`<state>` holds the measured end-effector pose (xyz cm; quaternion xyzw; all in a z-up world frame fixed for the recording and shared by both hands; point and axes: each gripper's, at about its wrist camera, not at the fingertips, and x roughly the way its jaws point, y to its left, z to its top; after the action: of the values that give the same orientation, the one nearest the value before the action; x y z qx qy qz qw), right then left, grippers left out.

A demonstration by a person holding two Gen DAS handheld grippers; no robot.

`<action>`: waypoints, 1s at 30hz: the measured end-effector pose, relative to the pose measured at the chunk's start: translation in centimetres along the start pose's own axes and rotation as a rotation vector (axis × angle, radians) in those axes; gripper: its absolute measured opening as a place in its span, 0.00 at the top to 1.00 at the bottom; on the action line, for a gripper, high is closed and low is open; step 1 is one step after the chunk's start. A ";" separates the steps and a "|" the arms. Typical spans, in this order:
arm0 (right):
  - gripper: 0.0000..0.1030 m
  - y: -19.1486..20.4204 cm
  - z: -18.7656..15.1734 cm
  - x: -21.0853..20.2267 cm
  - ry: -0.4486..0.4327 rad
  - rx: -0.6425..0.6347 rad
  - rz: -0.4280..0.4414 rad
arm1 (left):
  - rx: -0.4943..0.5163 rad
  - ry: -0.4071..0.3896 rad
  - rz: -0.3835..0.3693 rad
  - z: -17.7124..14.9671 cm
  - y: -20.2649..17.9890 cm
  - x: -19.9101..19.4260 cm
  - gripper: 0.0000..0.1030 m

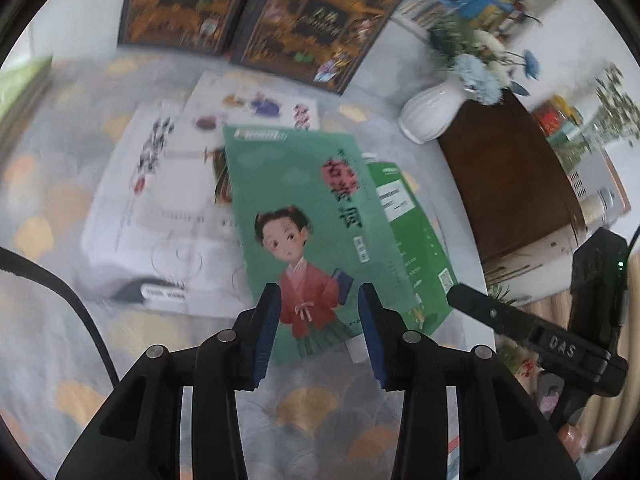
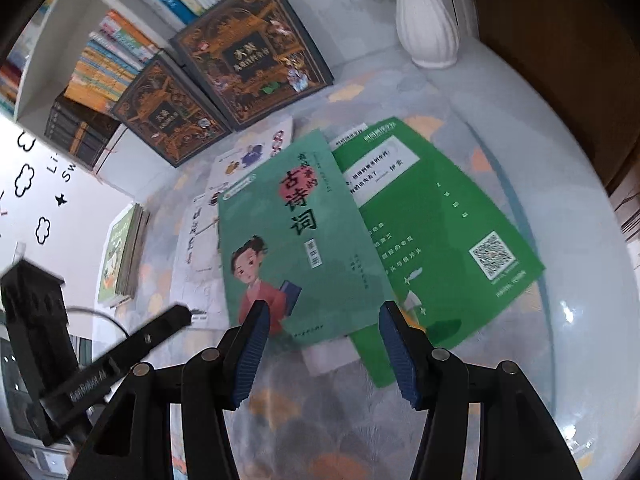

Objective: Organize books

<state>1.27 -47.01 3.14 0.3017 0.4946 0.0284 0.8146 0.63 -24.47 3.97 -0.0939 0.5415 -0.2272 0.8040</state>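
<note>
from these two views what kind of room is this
Probably a home study or child's reading corner: a packed bookshelf, children's books like the green poetry book loose on a patterned tablecloth, and a white flower vase.

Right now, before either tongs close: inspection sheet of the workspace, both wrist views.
Surface: table cover with a pale fan pattern under a clear sheet.
Job's things: teal poetry book lies on top, overlapping the green book and a white book; a white picture book sits behind them; two dark ornate books lean at the back.
Clutter: white vase with blue flowers.
Grippers: left tongs and right tongs both open, empty, over the teal book's near edge.
Cables: black cable at left.
Surroundings: bookshelf filled with books; green book stack at the left edge.
</note>
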 end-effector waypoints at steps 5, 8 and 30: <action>0.47 -1.7 1.5 3.0 0.023 0.015 -0.006 | -0.103 0.001 0.027 -0.4 2.3 2.5 0.64; 0.47 -2.1 3.1 4.4 0.022 -0.027 -0.035 | -0.130 0.006 0.041 0.3 2.8 3.8 0.64; 0.59 1.1 4.0 8.7 0.010 -0.231 -0.101 | -0.157 0.009 -0.064 1.0 4.5 5.2 0.60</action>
<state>9.32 -44.99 -1.85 0.1806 0.5068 0.0455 0.8417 4.31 -23.03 -1.73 -0.1728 0.5579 -0.2103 0.7840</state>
